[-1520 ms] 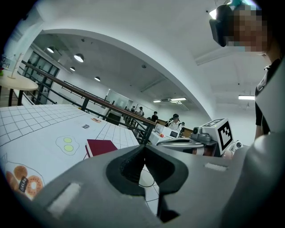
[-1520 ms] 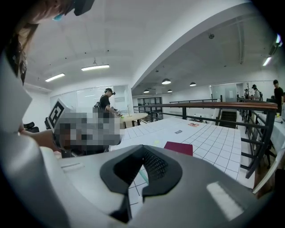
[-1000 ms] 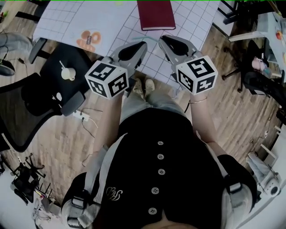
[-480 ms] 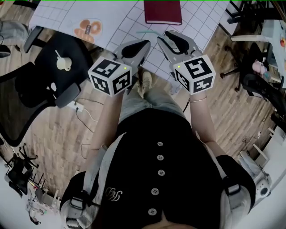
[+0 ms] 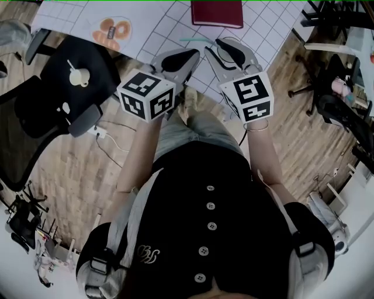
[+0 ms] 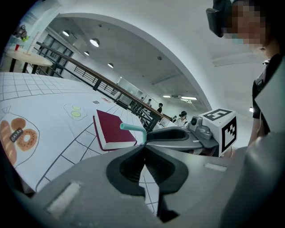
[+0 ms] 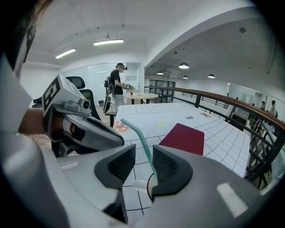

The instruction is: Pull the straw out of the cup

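Observation:
A teal bendy straw stands up between the jaws of my right gripper, close to the right-hand pad. These jaws have just been opening and do not press on it. Under that jaw only a bit of the cup's rim shows. In the head view the straw's bent top pokes out left of the right gripper, which hides the cup. My left gripper is just left of the straw, its tips touching with nothing between them. In the head view the left gripper hangs over the table's near edge.
A dark red book lies on the white gridded table beyond the straw. A doughnut picture is printed at the left. A black office chair stands left of me on the wooden floor. Another person stands far behind.
Both grippers have sunk a little towards the table's near edge. The straw's top now shows free, left of the right gripper.

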`<state>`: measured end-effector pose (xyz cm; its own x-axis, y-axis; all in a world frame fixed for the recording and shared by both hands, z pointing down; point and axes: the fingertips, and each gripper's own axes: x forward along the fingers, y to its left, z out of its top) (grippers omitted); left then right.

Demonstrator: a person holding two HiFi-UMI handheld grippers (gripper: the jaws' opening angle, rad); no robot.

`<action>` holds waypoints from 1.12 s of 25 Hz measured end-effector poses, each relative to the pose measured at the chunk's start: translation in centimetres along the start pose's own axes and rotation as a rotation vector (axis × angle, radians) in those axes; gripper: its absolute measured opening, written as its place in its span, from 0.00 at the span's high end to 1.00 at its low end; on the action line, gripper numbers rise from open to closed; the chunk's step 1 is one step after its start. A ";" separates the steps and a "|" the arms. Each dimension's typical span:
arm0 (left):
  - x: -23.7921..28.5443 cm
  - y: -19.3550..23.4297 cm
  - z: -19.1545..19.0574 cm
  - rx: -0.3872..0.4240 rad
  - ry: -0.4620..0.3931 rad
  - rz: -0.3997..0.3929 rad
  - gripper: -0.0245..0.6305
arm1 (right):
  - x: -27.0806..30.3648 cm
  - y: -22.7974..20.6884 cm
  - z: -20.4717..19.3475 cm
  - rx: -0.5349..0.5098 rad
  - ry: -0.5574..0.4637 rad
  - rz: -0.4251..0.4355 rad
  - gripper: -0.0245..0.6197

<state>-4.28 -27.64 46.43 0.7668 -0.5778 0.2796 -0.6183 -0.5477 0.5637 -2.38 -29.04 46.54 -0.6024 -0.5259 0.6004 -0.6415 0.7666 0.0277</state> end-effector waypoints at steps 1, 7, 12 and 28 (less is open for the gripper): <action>0.1 0.1 -0.1 -0.004 0.003 -0.001 0.96 | 0.2 0.1 -0.1 -0.010 0.007 -0.002 0.79; 0.6 0.7 -0.6 -0.020 0.017 -0.002 0.96 | 1.1 -0.1 -0.7 -0.060 0.034 -0.031 0.80; 0.8 1.2 -0.5 -0.023 0.021 -0.002 0.96 | 1.3 -0.8 -0.8 -0.076 0.038 -0.068 0.88; 1.5 -0.2 0.4 0.016 0.024 -0.042 0.96 | -0.8 -2.5 0.3 -0.055 -0.030 -0.142 0.92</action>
<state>-3.07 -28.60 46.41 0.7959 -0.5395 0.2748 -0.5879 -0.5806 0.5632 -0.41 -30.69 45.77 -0.5223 -0.6405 0.5629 -0.6946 0.7026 0.1550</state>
